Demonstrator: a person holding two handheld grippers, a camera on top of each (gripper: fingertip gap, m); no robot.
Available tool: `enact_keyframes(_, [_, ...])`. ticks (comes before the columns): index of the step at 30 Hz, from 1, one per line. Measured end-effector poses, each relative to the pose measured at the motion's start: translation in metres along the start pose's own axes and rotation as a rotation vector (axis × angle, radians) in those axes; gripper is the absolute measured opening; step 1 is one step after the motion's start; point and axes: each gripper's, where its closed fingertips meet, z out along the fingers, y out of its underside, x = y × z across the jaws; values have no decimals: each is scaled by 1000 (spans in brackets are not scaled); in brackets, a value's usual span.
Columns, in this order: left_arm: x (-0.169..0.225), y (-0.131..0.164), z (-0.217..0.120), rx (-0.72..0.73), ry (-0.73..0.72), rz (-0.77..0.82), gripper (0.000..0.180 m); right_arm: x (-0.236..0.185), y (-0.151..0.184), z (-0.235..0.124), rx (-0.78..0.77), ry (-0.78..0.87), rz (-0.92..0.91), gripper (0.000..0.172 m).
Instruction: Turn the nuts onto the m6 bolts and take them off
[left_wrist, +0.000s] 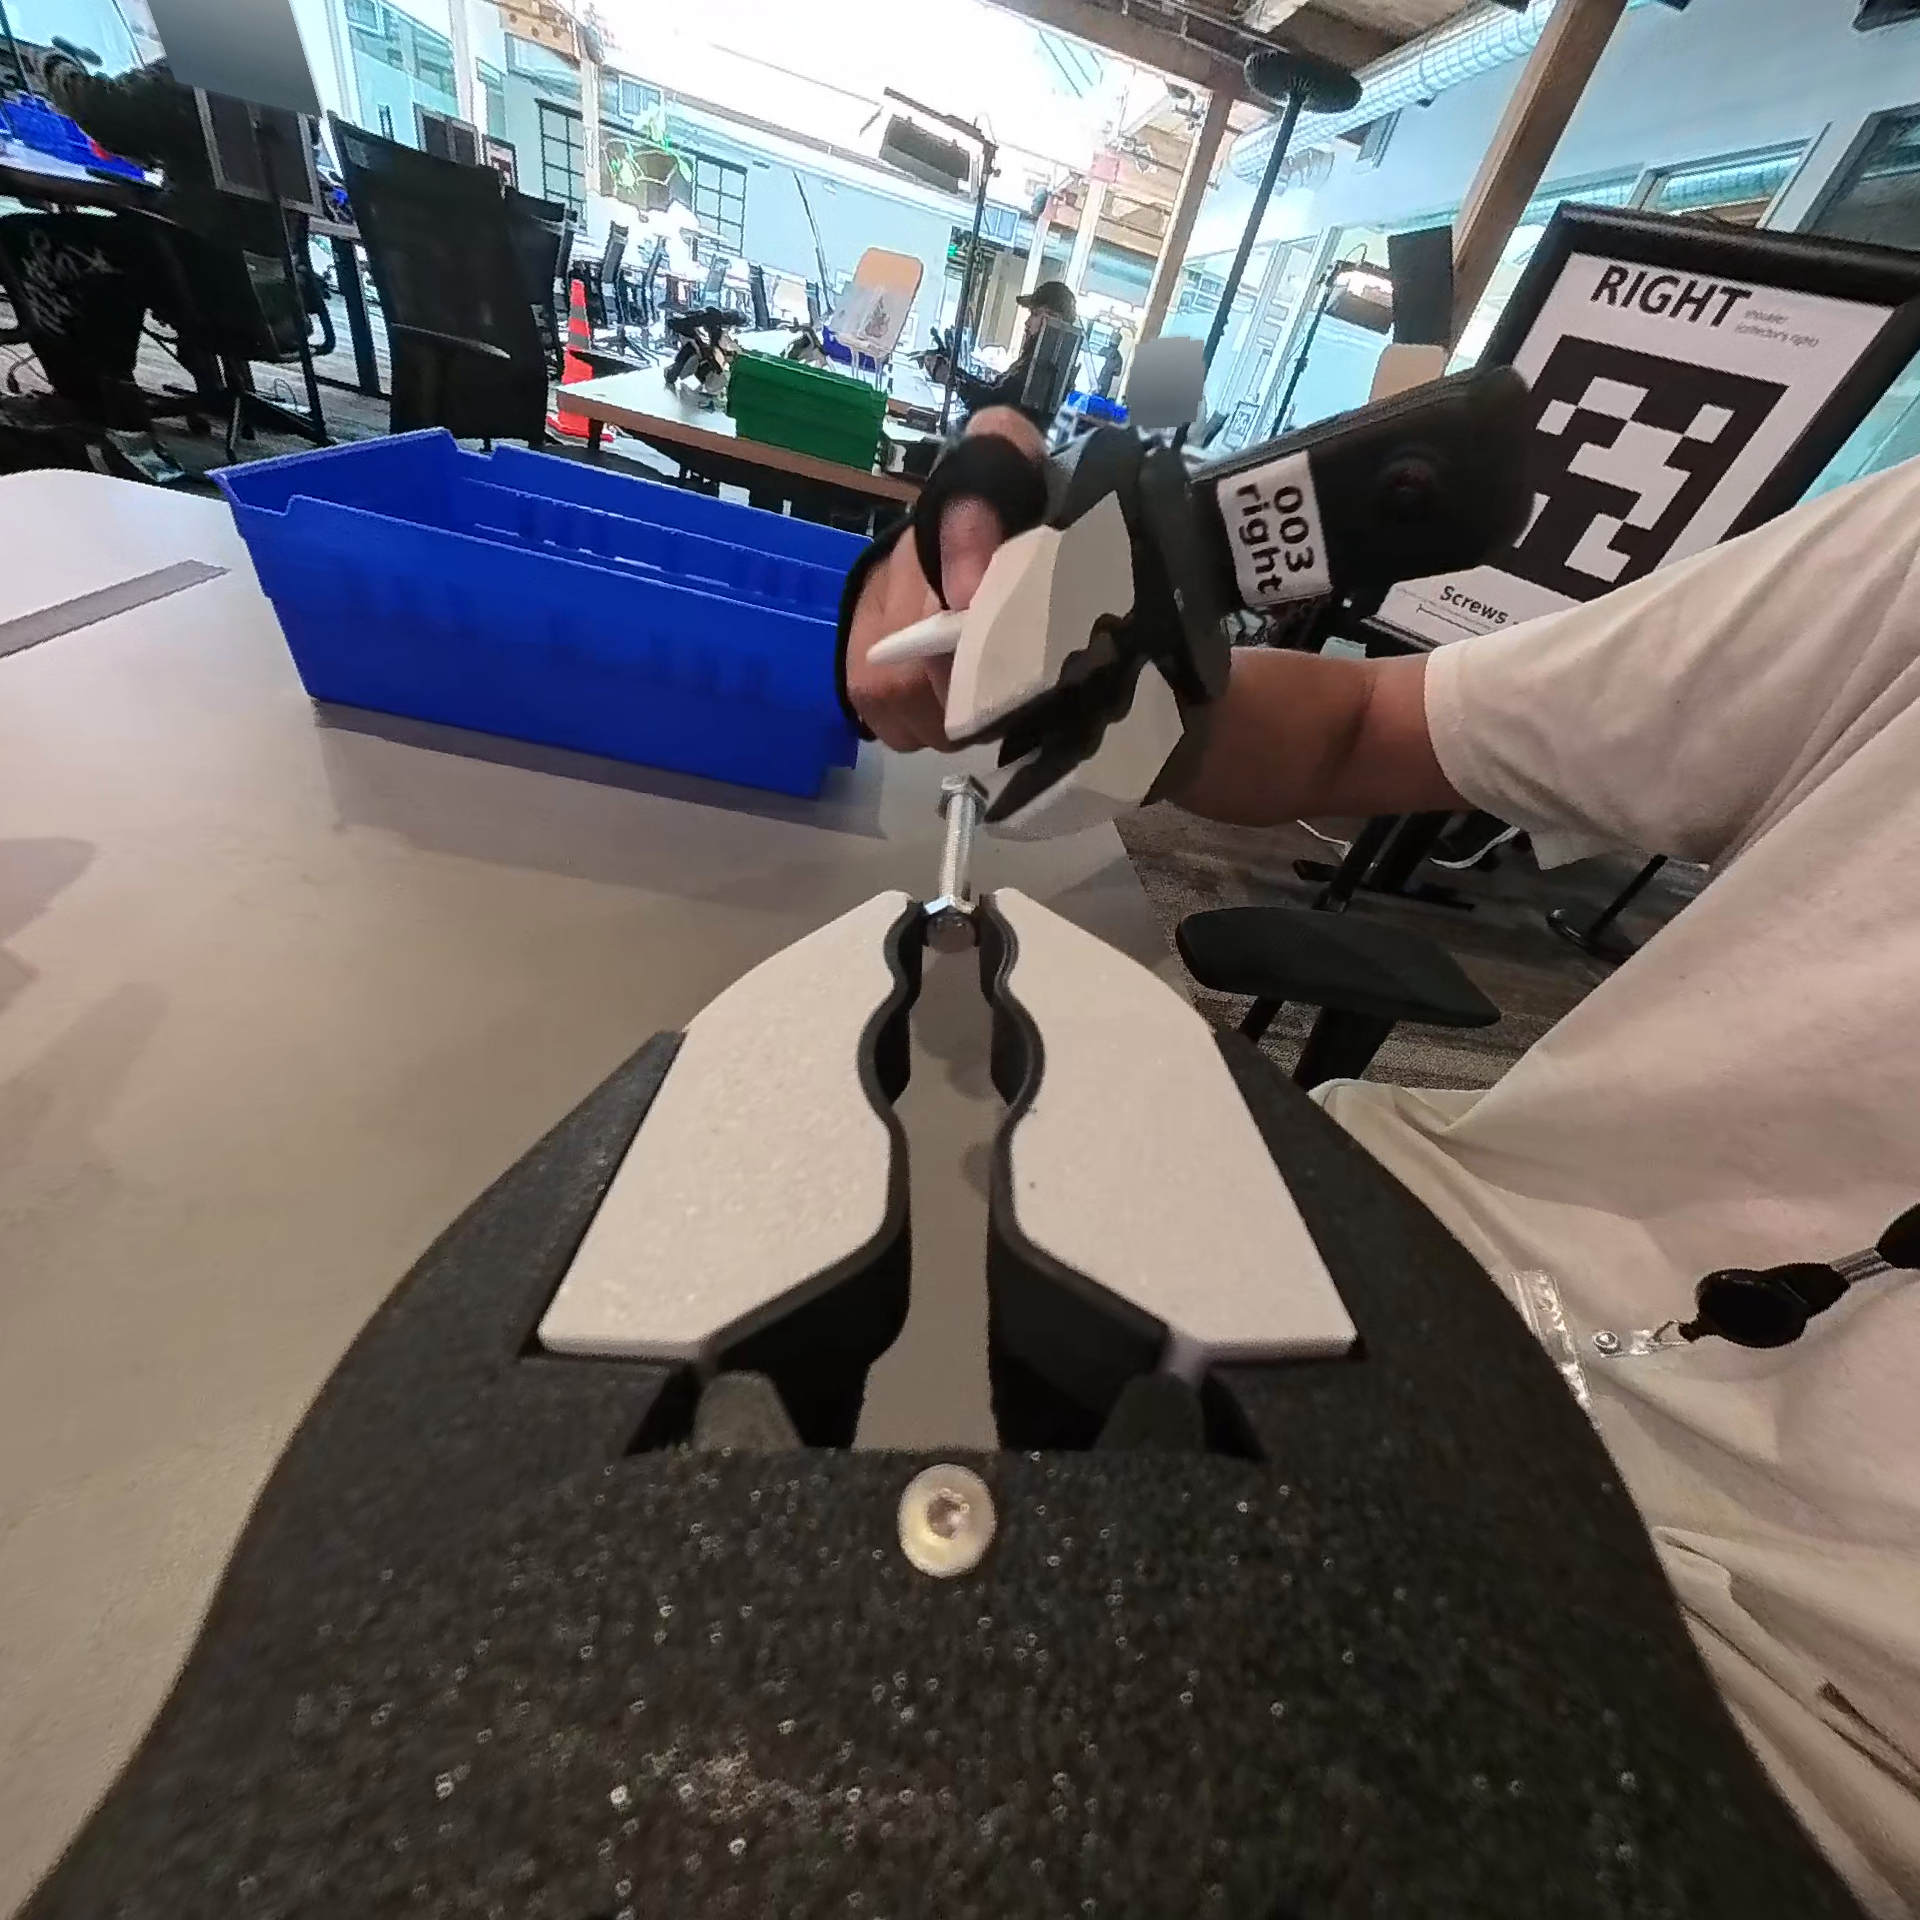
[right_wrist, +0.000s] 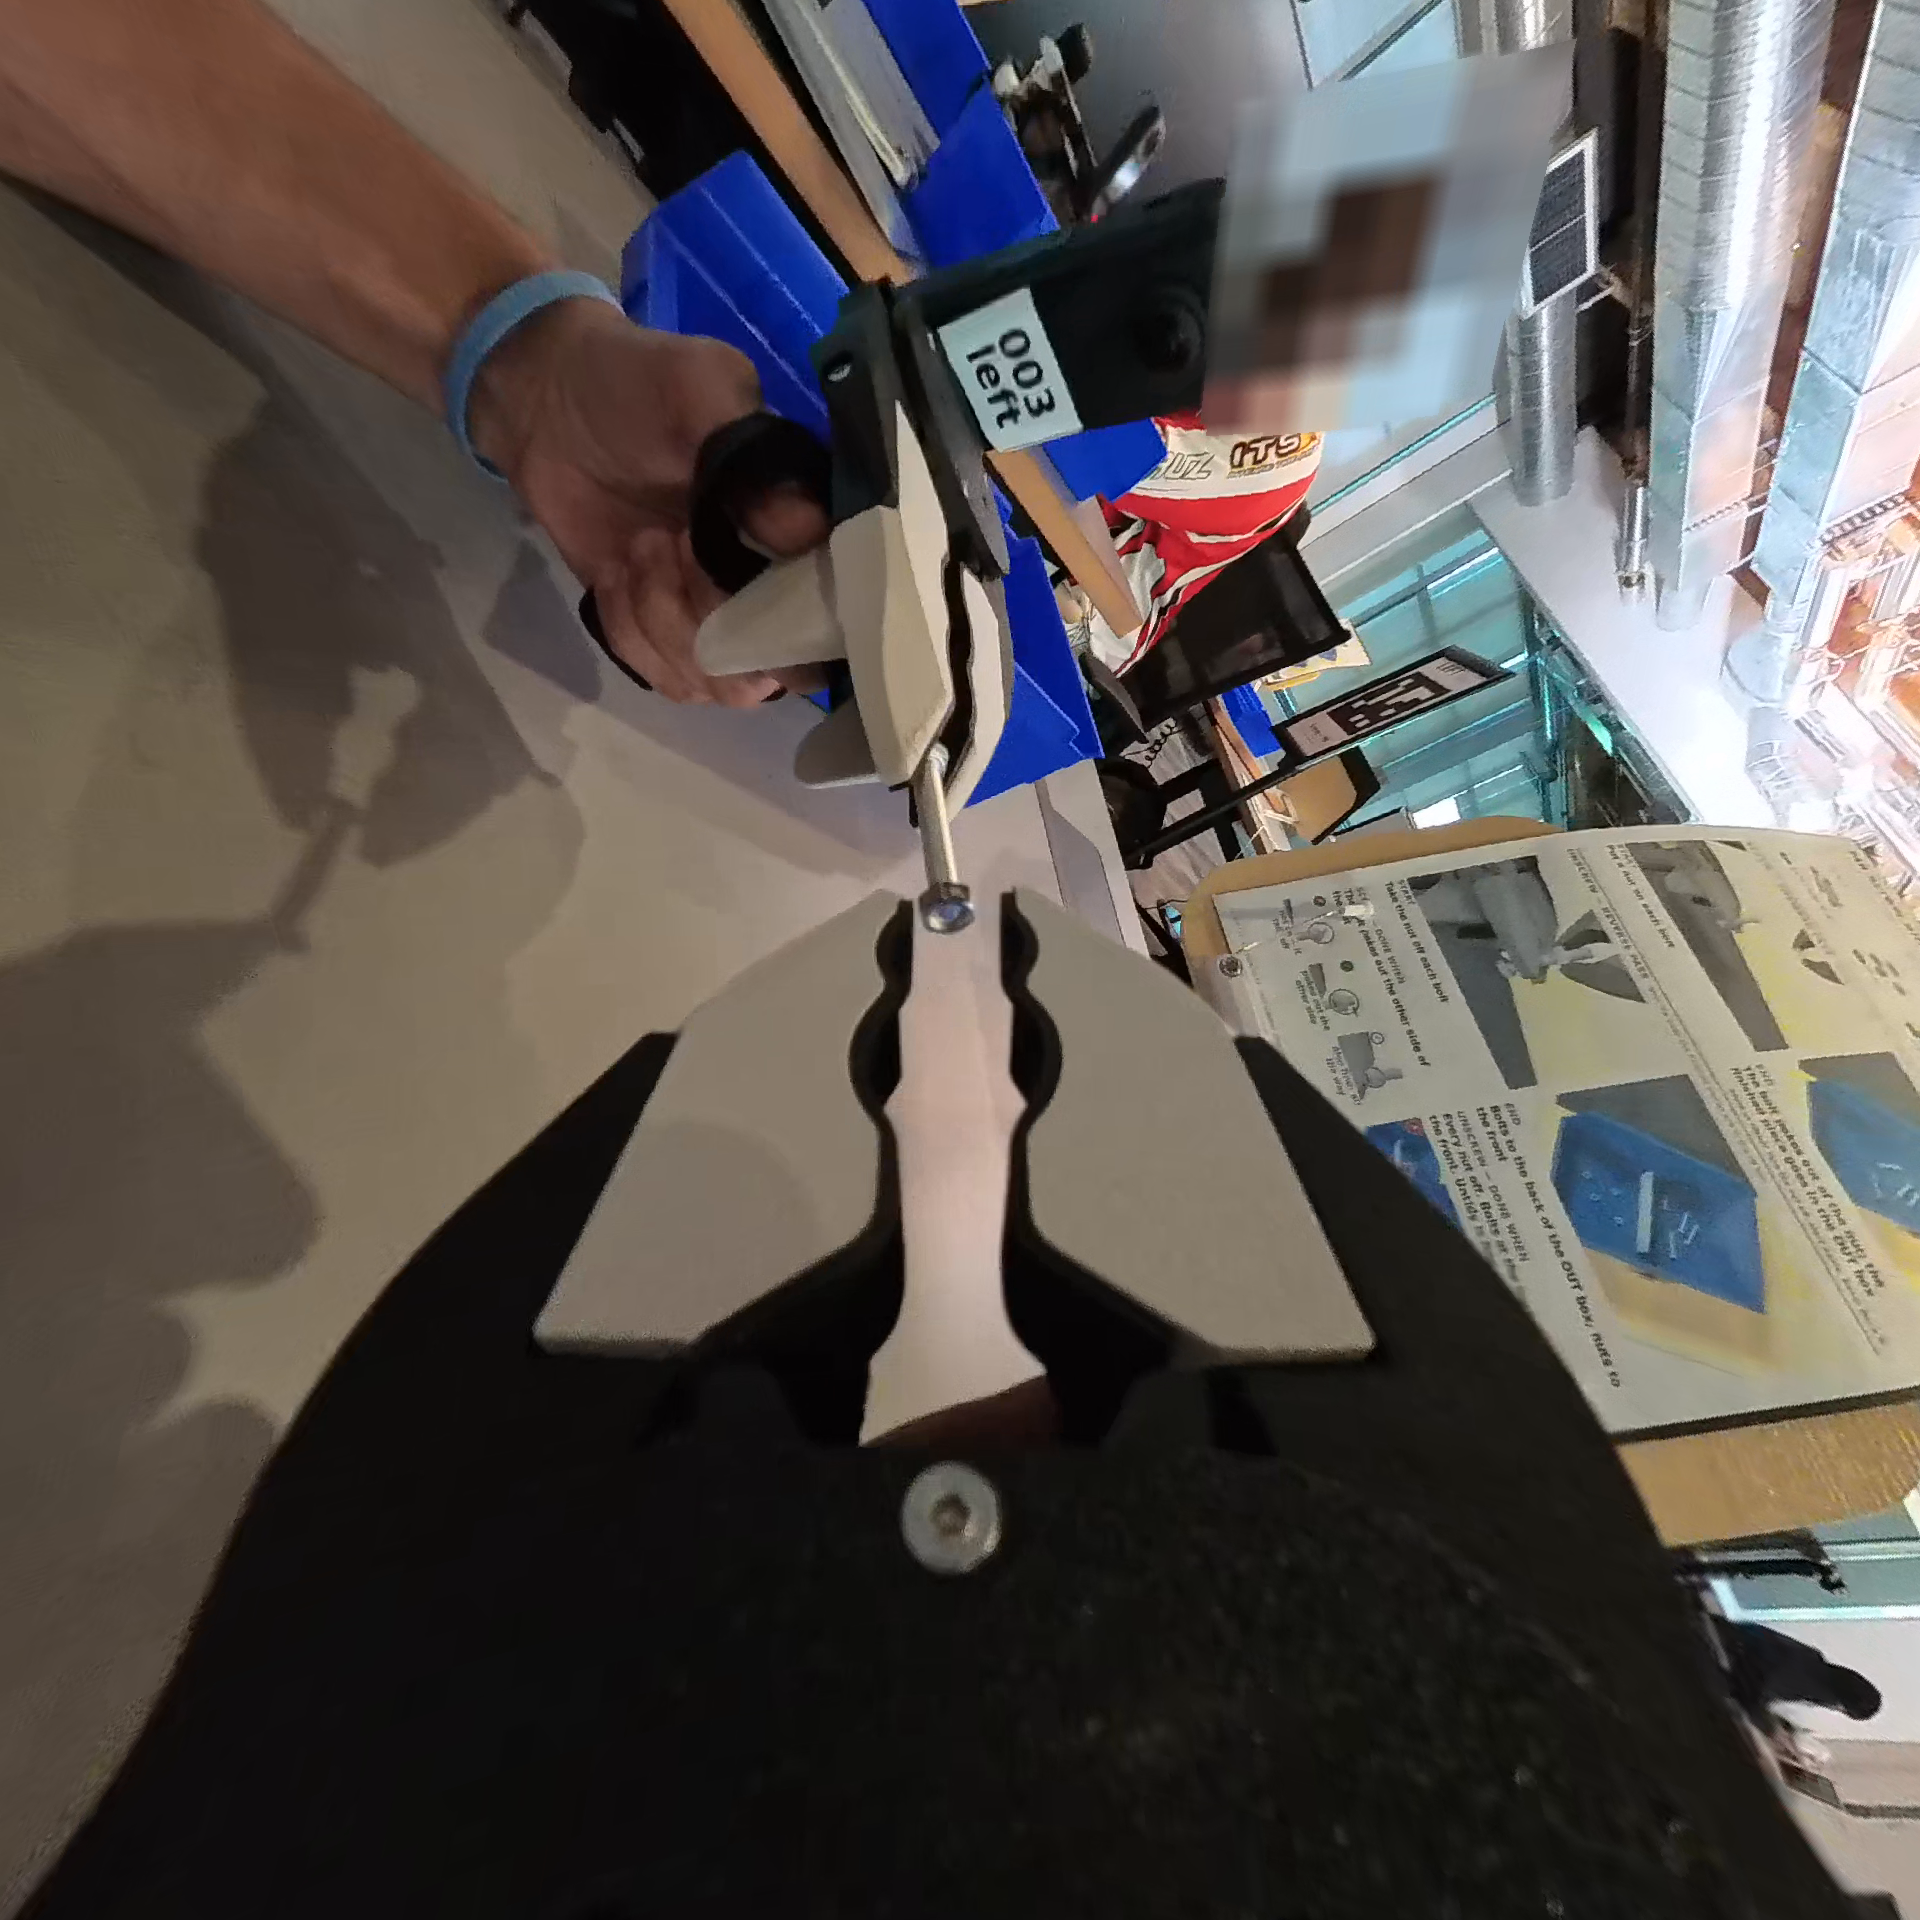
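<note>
My left tongs (left_wrist: 948, 920) fill the foreground of the left wrist view, their pale fingers (left_wrist: 800, 1039) drawn in tight on the hex head of a silver bolt (left_wrist: 954, 862). The black pads press the head from both sides, so the bolt stands out past the tips, its threaded shank pointing up and away over the grey table (left_wrist: 312, 935).

At the far end of that shank sits a nut (left_wrist: 952, 802), close to the tip of the thread. My right tongs (left_wrist: 992, 805) come down on it from the right, held in my right hand (left_wrist: 925, 644). In the right wrist view the nut (right_wrist: 948, 914) lies between my right fingers (right_wrist: 1081, 997), nearer the left pad, and a strip of table shows between the nut and the right pad (so these tongs stand parted around the nut, not clamped on it). From there the bolt (right_wrist: 938, 821) runs away to my left tongs (right_wrist: 935, 758), gripped in my left hand (right_wrist: 623, 499).

A blue bin (left_wrist: 540, 613) stands on the table beyond the bolt, well apart from it. An instruction sheet (right_wrist: 1558, 1091) on a board lies to the right in the right wrist view.
</note>
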Motion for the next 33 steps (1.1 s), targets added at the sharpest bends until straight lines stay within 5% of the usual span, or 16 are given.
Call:
enact_keyframes(5, [2,0,1,-1,16,-3,10,-5,4,3,-30,-38,-12,24])
enact_keyframes(8, [3,2,2,-14,17,3,10,-5,5,6,-23,-44,23,11])
enact_keyframes(12, [4,0,2,-4,17,13,10,-1,-1,5,46,-100,278,10])
enact_keyframes(21, [-20,7,-4,-60,-162,96,10,-3,16,21,107,-386,1775,10])
enact_keyframes(24, [-20,7,-3,-62,-162,91,10,-4,16,20,134,-450,2076,10])
enact_keyframes(26, [-19,6,-2,-55,-147,79,10,-1,13,17,168,-439,1975,11])
enact_keyframes(28, [-17,6,-3,-50,-126,61,10,-1,17,14,143,-361,1713,37])
enact_keyframes(31, [-10,4,-2,-32,-69,26,10,-7,36,8,-8,-198,1071,51])
enact_keyframes(33, [-6,5,-1,-30,-31,3,10,-7,35,0,-63,-99,575,44])
